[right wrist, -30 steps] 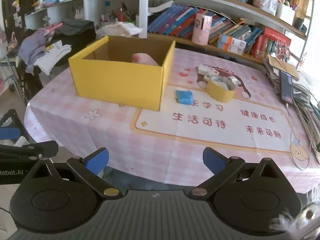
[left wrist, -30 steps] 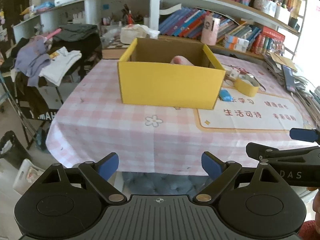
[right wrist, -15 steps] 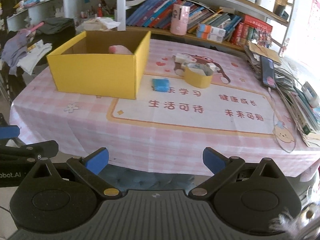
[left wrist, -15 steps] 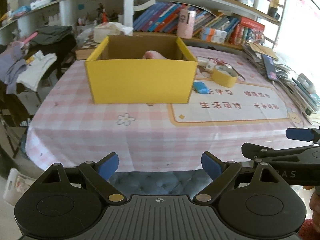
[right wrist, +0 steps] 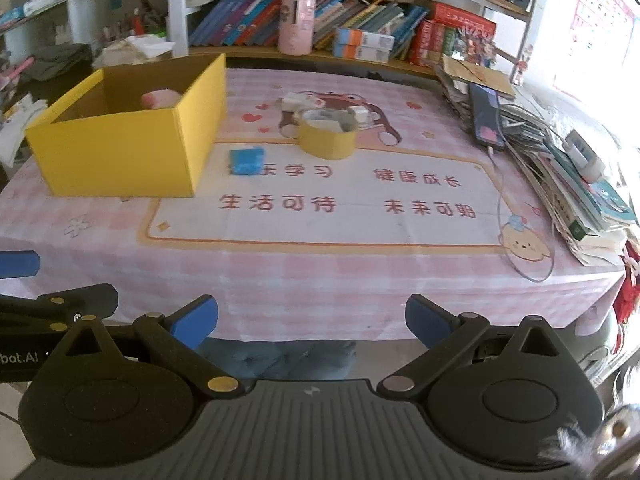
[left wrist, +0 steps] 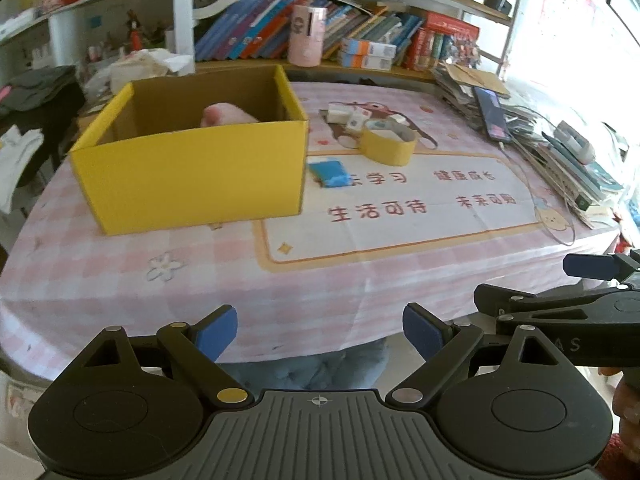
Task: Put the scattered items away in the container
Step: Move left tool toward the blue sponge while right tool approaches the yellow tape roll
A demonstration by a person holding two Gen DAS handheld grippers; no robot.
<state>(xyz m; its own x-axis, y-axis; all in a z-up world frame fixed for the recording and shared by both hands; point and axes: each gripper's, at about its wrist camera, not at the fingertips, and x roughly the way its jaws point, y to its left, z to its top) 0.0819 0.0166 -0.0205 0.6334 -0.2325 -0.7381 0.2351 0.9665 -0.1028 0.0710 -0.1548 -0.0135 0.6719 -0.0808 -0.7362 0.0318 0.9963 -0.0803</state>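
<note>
Peeking above the front wall of the yellow box [left wrist: 192, 176], left of centre, a pink item [left wrist: 224, 114] is sitting mostly hidden inside. Small white pieces [right wrist: 304, 100] behind the tape roll [right wrist: 327, 138] are blurring together. The blue packet [right wrist: 246, 161] is lying beside the box. Both the left gripper [left wrist: 318, 334] and the right gripper [right wrist: 312, 320] are hanging spread apart, empty, off the table's near edge [right wrist: 320, 320].

Black gripper [left wrist: 318, 330] — blue pads [left wrist: 216, 330], brass rivets
</note>
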